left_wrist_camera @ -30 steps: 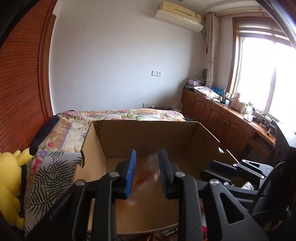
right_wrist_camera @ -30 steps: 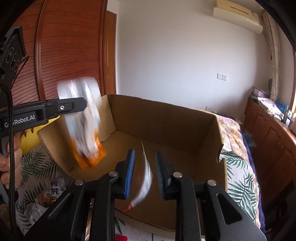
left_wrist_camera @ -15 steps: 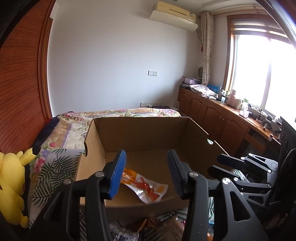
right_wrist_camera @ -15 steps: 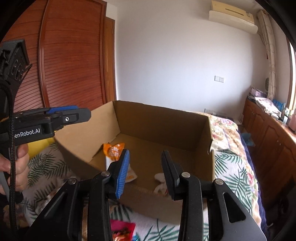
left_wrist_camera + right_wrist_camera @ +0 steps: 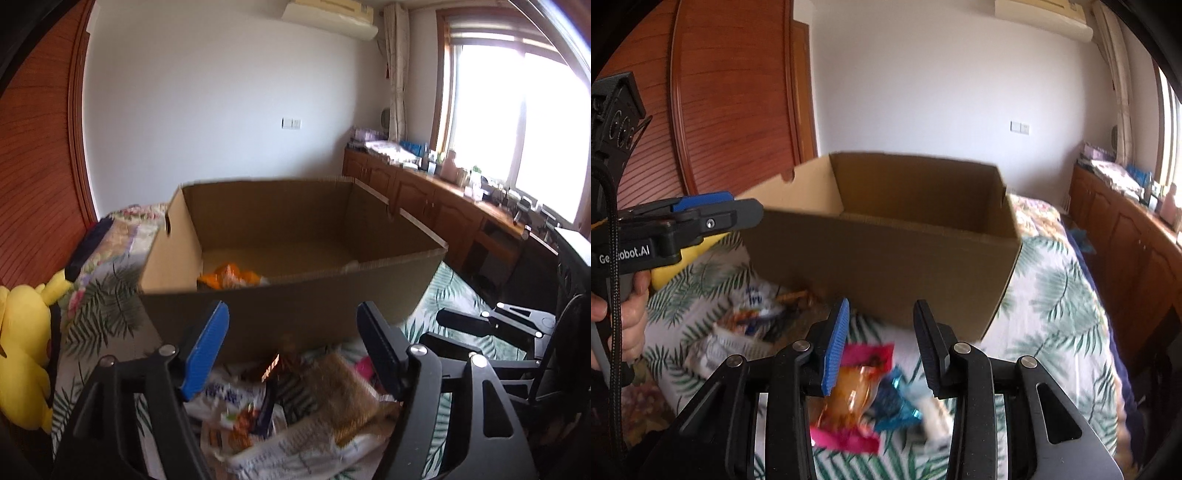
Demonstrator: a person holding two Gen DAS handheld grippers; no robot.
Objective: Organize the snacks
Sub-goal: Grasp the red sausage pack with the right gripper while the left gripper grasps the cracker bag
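Observation:
An open cardboard box (image 5: 280,306) (image 5: 886,258) stands on the leaf-print bedspread. An orange snack packet (image 5: 229,278) lies inside it at the near left. My left gripper (image 5: 291,350) is open and empty, low in front of the box over a heap of snack packets (image 5: 295,413). My right gripper (image 5: 881,347) is open and empty above a pink-ended orange packet (image 5: 849,402) and a blue wrapper (image 5: 894,406). The left gripper also shows in the right wrist view (image 5: 713,214), and the right gripper in the left wrist view (image 5: 491,325).
A yellow plush toy (image 5: 22,350) lies at the left of the bed. More packets (image 5: 746,325) lie left of the box front. Wooden cabinets (image 5: 443,206) run along the right wall under the window. A wooden wardrobe (image 5: 731,110) stands behind the box.
Both grippers released their packets into the box, opened wider, and pulled back and down from over the box to the snacks lying in front of it.

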